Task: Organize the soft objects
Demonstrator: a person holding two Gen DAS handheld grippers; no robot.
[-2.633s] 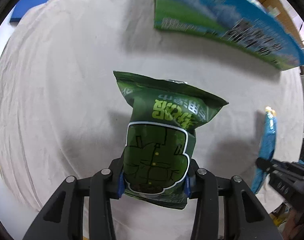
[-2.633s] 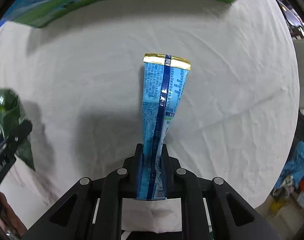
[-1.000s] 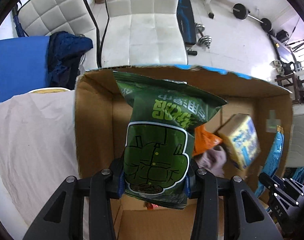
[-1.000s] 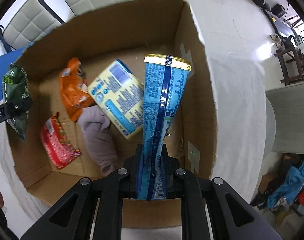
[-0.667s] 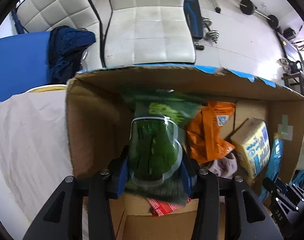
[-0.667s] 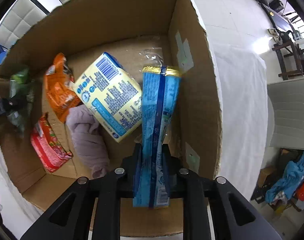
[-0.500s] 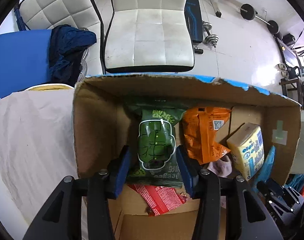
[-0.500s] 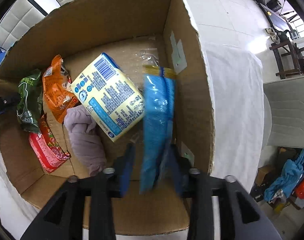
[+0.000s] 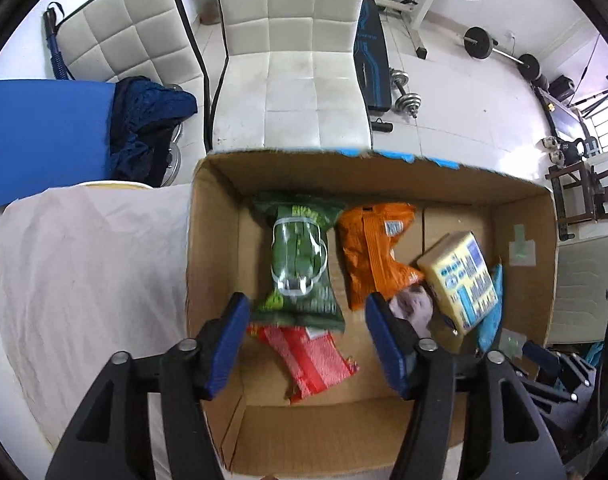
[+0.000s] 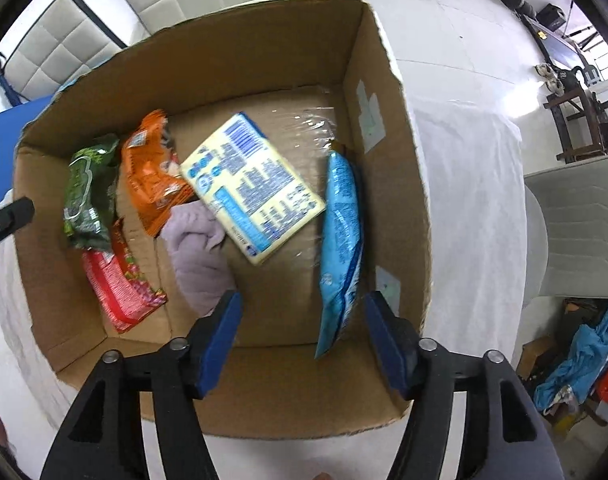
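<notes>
Below the left tool (image 9: 306,320), which is gaping wide, the green bag (image 9: 299,266) is lying in the cardboard box (image 9: 520,216). Under the right tool (image 10: 301,320), also spread wide, the blue bag (image 10: 340,240) is leaning against the box's right wall.

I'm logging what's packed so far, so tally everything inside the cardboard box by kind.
Crinkly snack bags: 4: green, orange, red, blue
Yellow wrapped pack: 1
Lilac cloth: 1
Total: 6
</notes>
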